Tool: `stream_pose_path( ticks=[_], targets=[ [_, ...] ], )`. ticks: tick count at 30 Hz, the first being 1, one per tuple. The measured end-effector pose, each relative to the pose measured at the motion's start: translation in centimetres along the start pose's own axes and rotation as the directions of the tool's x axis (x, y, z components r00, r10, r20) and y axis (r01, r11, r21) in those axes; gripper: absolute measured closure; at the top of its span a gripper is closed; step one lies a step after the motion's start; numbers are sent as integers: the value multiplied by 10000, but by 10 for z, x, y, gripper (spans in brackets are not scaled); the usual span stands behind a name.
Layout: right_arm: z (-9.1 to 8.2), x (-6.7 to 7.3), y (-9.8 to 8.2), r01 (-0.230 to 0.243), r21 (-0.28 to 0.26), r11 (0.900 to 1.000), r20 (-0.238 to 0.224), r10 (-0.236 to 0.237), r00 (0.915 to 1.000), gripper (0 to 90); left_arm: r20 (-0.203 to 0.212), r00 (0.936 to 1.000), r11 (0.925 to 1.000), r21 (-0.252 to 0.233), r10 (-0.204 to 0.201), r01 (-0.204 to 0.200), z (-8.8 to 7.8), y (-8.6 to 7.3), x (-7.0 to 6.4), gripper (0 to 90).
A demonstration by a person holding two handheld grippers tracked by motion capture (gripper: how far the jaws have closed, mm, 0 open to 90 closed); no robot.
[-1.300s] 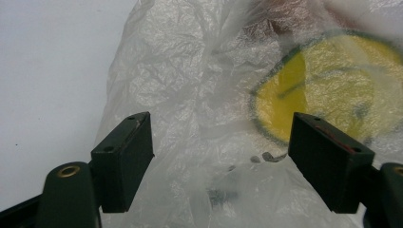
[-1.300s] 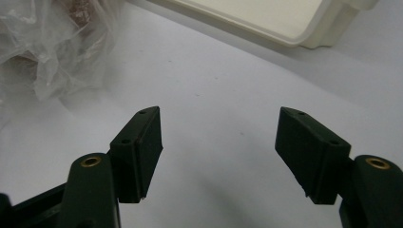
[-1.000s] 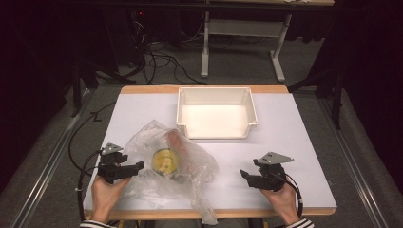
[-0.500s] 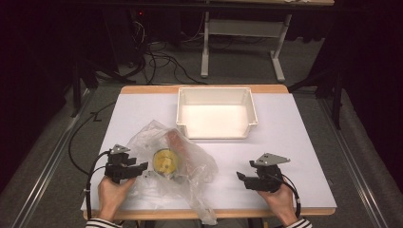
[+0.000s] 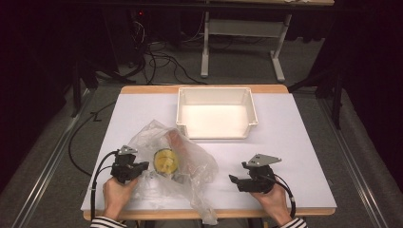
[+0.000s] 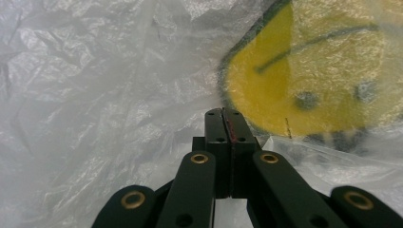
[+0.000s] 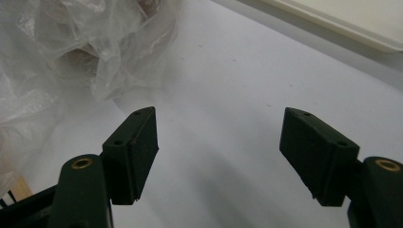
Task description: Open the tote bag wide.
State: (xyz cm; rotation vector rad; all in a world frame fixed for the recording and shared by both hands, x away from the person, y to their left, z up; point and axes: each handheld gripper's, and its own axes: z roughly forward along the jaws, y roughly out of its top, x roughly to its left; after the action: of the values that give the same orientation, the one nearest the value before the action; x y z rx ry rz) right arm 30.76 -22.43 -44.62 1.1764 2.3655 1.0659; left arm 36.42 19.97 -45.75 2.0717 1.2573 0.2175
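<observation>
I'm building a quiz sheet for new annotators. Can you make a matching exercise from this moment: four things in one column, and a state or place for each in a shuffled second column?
Things:
1. left gripper
2. right gripper
3. white bin
4. yellow smiley item

States or places:
A. jaws wide apart over bare table
B. inside the clear plastic bag
C. jaws closed together against plastic
D. empty, at the table's far side

Pairs: 1-C, 2-A, 3-D, 4-B

The high camera looked forward and down over the plastic bag (image 5: 173, 166). The left camera pressed close against it; the right viewed its edge from nearby.
</observation>
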Motion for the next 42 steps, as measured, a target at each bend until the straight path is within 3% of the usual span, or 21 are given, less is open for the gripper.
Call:
stream_pose_path(
  ticks=[7,30,36,42],
  targets=[
    [7,7,5,183,49,9998,-207,-182,9996,292,342,9992,9998,-20,220,-220,0,-1,-3,900],
    [29,29,18,800,349,9962,-1011,-761,9920,328,475,9974,9985,-129,537,-532,1,-2,-6,900],
    [36,31,23,742,313,9967,-1228,-699,9900,422,490,9971,9982,-157,582,-575,1,-2,-7,900],
    [44,31,24,751,721,9946,-1387,-646,9882,662,588,9964,9980,-202,604,-593,0,-2,-7,900]
  ],
)
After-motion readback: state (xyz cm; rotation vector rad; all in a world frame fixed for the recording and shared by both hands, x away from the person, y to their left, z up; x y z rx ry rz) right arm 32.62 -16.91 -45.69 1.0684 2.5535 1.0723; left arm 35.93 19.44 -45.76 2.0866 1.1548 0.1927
